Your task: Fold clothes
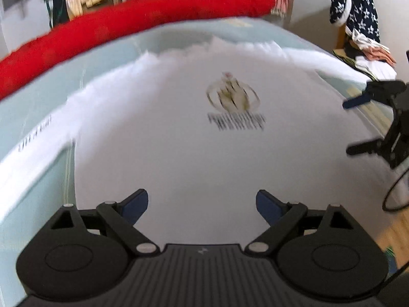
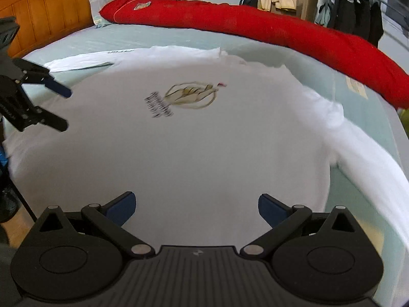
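The white T-shirt (image 2: 179, 153) is smooth matt cloth with a printed emblem, lying on a pale green cloth bedsheet (image 2: 158, 38). The red bolster (image 2: 281, 28) is matt fabric; the headboard (image 2: 46, 10) is varnished wood. Both grippers, left (image 1: 202, 204) and right (image 2: 196, 206), are matt black plastic with metal pivot pins.

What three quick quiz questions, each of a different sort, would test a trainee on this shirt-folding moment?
1. True or false: the left gripper is shut on the white T-shirt.
2. Multiple choice: what lies along the far side of the bed, beyond the shirt? A) a red bolster pillow B) a laptop C) a blue towel
3. Fill in: the shirt lies spread with its printed logo facing ____.

Key: 1 false, both it and the right gripper are open and hold nothing; 2 A; 3 up.
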The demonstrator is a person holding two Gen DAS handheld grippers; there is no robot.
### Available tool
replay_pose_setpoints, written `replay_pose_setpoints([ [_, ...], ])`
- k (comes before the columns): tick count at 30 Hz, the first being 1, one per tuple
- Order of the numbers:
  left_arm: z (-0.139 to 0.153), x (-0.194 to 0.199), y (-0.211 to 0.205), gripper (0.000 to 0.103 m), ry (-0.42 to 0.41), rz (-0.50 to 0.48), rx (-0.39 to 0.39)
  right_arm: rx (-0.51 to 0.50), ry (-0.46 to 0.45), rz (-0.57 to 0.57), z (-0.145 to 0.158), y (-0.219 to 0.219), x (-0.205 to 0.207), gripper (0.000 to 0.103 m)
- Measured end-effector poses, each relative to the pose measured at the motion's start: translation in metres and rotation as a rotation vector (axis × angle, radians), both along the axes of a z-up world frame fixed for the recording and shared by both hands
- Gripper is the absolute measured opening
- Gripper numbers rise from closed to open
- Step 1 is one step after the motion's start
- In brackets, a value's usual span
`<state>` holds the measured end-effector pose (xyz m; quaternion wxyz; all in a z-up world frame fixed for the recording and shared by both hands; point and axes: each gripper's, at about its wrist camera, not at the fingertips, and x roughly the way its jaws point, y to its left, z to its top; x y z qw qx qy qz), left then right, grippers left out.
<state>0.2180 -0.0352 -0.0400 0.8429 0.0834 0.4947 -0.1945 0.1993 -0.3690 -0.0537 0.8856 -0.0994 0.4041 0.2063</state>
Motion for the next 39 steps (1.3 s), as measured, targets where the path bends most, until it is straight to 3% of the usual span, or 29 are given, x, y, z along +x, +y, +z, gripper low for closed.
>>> replay_pose_setpoints([
  [4, -0.001, 0.030, 0.004, 0.091, -0.006, 0.081, -0.016, 0.010, 0.077, -0.049, -0.020, -0.013, 0.009, 0.103],
  [7, -0.003, 0.013, 0.016, 0.092, 0.004, 0.183, -0.047, 0.023, 0.072, -0.071, -0.021, -0.022, -0.009, 0.103],
  [11, 0.012, 0.015, 0.018, 0.091, 0.041, 0.252, -0.010, 0.024, 0.064, -0.091, -0.024, -0.022, -0.019, 0.103],
  [17, 0.033, 0.100, 0.010, 0.091, -0.127, 0.175, -0.050, 0.040, 0.027, -0.128, -0.029, -0.020, -0.021, 0.103],
  [21, 0.010, 0.168, -0.004, 0.091, -0.096, 0.099, -0.084, 0.039, 0.013, -0.152, -0.029, -0.018, -0.023, 0.103],
  [24, -0.006, 0.198, -0.005, 0.091, -0.067, 0.128, -0.065, 0.029, 0.030, -0.160, -0.027, -0.016, -0.021, 0.103],
  [34, -0.018, 0.295, 0.004, 0.093, -0.104, 0.115, -0.079, 0.009, 0.087, -0.226, -0.023, -0.009, -0.009, 0.103],
  [39, -0.006, 0.304, 0.018, 0.093, -0.109, 0.137, -0.107, 0.004, 0.140, -0.266, -0.007, -0.006, 0.014, 0.103],
])
